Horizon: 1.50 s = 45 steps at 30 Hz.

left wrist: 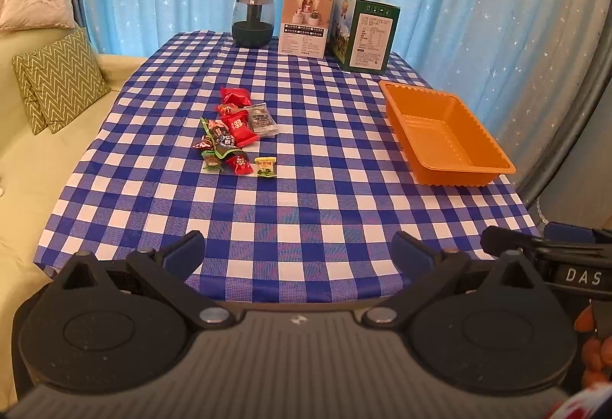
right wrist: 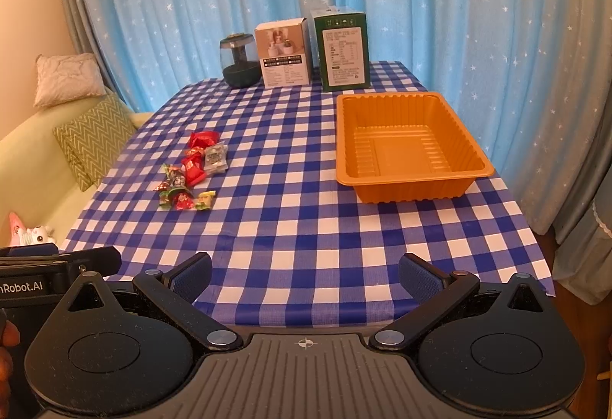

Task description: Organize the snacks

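A heap of small wrapped snacks (left wrist: pixel 233 130), red, green, grey and one yellow (left wrist: pixel 265 167), lies left of centre on the blue checked tablecloth; it also shows in the right wrist view (right wrist: pixel 193 170). An empty orange plastic tray (left wrist: pixel 478 136) stands at the right side of the table, also in the right wrist view (right wrist: pixel 344 136). My left gripper (left wrist: pixel 299 252) is open and empty above the near table edge. My right gripper (right wrist: pixel 305 275) is open and empty, likewise at the near edge, to the right of the left one.
At the table's far end stand a dark round jar (left wrist: pixel 253 19), a white box (left wrist: pixel 306 22) and a green box (left wrist: pixel 365 33). A sofa with cushions (left wrist: pixel 61 78) is on the left. Blue star curtains hang behind. The table edge drops off at the right.
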Motion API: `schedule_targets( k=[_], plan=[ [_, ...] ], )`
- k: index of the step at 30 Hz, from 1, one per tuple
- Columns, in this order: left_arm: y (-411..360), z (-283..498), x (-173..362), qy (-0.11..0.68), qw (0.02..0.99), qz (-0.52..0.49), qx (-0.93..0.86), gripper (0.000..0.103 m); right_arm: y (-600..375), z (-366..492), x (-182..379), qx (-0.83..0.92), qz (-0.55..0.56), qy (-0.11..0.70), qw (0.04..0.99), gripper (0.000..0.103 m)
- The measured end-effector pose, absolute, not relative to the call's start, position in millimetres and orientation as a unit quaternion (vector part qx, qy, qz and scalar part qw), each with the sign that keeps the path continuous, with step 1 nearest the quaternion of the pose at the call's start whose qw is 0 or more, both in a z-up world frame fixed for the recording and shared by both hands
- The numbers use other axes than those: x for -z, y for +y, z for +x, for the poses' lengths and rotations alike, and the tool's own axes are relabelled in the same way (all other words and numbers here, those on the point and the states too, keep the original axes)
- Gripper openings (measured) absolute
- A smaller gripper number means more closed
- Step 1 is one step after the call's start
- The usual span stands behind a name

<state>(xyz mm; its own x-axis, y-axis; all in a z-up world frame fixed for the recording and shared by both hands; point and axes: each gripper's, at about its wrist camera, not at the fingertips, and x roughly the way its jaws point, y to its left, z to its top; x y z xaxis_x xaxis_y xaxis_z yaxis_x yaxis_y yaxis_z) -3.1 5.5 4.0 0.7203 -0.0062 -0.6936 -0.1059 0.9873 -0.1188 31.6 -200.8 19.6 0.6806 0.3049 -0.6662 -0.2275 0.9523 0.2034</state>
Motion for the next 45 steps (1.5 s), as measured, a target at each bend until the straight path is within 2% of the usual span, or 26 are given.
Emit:
schedule_targets(
  k=[45],
  plan=[
    [0.1,-2.0,-5.4,0.371,0.925,-0.077,-0.027,0.103,-202.3,30.7,-19.1,-0.145,0.051,0.371,0.916,0.103]
  ],
)
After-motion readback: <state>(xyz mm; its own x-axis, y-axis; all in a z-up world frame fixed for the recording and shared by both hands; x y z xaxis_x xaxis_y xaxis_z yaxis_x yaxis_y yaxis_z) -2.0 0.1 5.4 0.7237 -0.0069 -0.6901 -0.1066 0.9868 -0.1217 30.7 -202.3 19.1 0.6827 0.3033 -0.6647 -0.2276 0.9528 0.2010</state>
